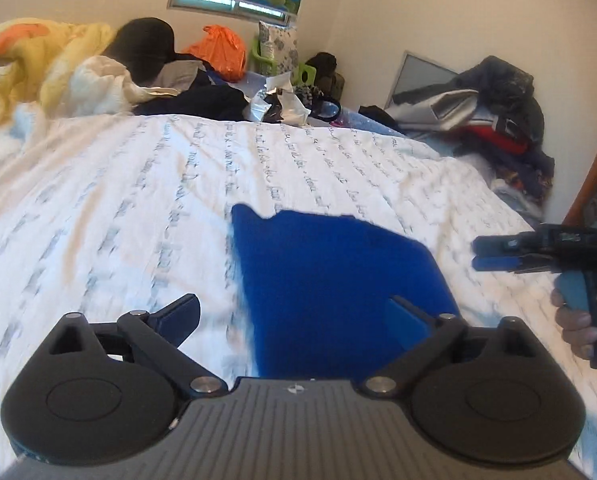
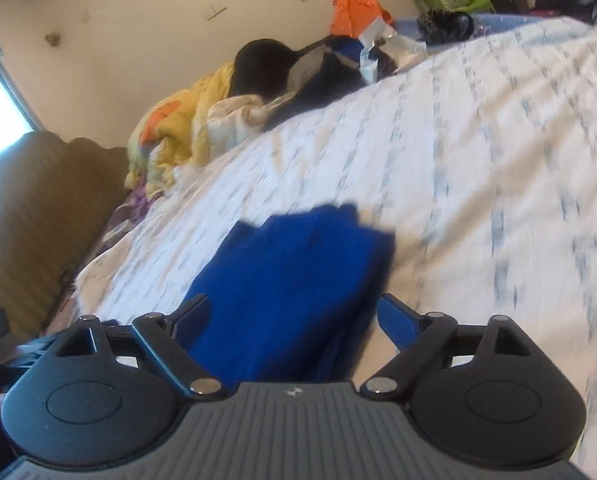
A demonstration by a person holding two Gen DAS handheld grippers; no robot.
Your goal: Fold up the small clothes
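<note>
- On a bed (image 1: 98,184) covered by a white sheet printed with lines of blue script, a folded blue garment (image 1: 330,276) lies flat near the closest edge
- Left gripper (image 1: 294,316) points downward over the garment with its jaws spread wide; one fingertip is above bare sheet, the other above the cloth, and nothing is pinched
- Right gripper (image 2: 294,320) also tilts downward, jaws spread apart on either side of the garment's near end, pads not pressing it
- From the left wrist view, the right gripper enters from the right edge, held level above the sheet, with a hand (image 1: 578,320) wrapped around its handle
- At the far side of the bed sit a yellow and orange quilt (image 1: 38,64), a black cap (image 1: 146,44) and an orange plastic bag (image 1: 222,52); what the bag holds cannot be seen
- A heap of dark clothes (image 1: 494,108) rests at the far right corner
</note>
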